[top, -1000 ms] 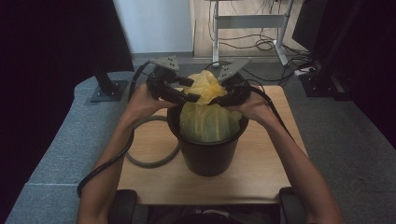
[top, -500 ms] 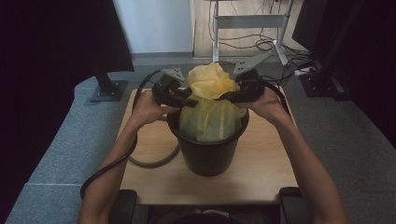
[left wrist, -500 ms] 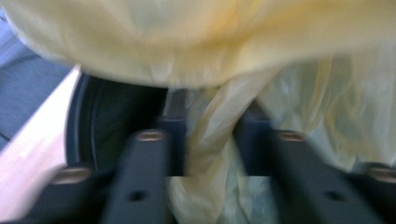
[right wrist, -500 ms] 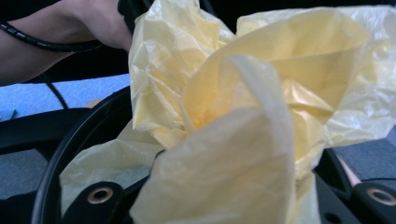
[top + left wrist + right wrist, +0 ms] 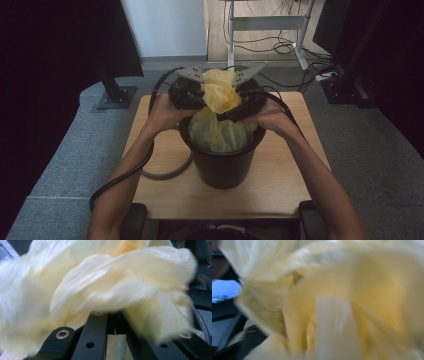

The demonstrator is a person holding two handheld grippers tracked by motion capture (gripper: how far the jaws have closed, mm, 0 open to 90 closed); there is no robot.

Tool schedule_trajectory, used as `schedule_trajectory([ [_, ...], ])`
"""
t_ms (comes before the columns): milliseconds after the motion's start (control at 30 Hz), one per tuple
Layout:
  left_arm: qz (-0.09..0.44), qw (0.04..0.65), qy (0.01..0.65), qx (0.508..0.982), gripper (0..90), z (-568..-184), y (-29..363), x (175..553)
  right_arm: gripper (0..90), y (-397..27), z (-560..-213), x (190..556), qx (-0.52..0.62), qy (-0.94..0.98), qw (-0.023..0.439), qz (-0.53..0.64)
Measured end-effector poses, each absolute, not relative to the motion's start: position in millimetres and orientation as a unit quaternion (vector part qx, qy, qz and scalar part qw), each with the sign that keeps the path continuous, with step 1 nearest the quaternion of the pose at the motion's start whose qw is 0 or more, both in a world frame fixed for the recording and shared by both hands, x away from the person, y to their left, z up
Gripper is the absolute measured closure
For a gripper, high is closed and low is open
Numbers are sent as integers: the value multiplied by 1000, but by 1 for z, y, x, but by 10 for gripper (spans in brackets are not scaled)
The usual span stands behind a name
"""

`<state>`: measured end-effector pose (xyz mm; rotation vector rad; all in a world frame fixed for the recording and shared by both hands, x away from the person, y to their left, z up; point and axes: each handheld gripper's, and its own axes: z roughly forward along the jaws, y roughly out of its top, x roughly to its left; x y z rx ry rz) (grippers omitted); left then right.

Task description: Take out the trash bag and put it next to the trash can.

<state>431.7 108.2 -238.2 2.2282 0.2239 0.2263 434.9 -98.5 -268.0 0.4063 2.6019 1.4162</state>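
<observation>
The yellow bag (image 5: pixel 220 95) sat in the black bucket (image 5: pixel 222 165) at the middle of the wooden tabletop (image 5: pixel 280 185), its loose top gathered into a bunch above the rim, and the two tongs met over it from nine and three o'clock, most likely to knot or cinch the mouth shut. The left tongs (image 5: pixel 197 95) had just clamped down: in the left gripper view the black jaws stood together with thin film pinched at their tips (image 5: pixel 111 315). The right tongs (image 5: pixel 240 102) had just been letting go, jaws parting, with the plastic (image 5: pixel 337 302) billowing right against the lens, so whether any film touched the pads I couldn't tell. The bag read as thin, crinkly, half see-through plastic, puffed and creased, soft against the rigid, round, matte bucket. A grey cable (image 5: pixel 165 172) looped on the tabletop at about eight o'clock from the bucket.
</observation>
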Motion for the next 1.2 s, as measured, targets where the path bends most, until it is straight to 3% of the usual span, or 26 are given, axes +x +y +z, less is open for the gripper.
schedule_trajectory([
  [67,77,437,79,892,882,-239,102,433,190,-91,-270,433,126,871,66,471],
  [133,58,445,71,891,882,-240,97,433,247,-83,-272,432,121,875,70,464],
  [267,43,454,71,887,849,-241,97,434,590,-86,-273,433,112,879,77,457],
  [367,60,464,94,879,679,-238,106,434,728,-93,-275,434,119,877,76,460],
  [400,60,464,102,878,564,-237,109,435,750,-96,-275,434,118,876,75,462],
  [533,51,473,119,872,368,-237,127,436,775,-107,-273,436,135,872,82,464],
  [633,49,458,132,878,284,-244,137,438,775,-117,-267,436,140,864,85,476],
  [733,44,440,144,885,278,-256,143,443,774,-125,-260,433,135,858,87,489],
  [833,38,422,144,894,288,-268,142,448,773,-130,-255,429,126,852,87,500],
  [900,44,409,139,901,341,-272,139,449,772,-132,-252,428,122,850,84,505],
  [1067,51,387,115,913,740,-273,128,446,759,-130,-254,428,118,852,69,505],
  [1133,63,393,116,910,832,-269,127,443,737,-128,-256,429,115,855,58,503],
  [1200,66,411,118,902,863,-264,128,442,645,-125,-258,429,117,858,57,496],
])
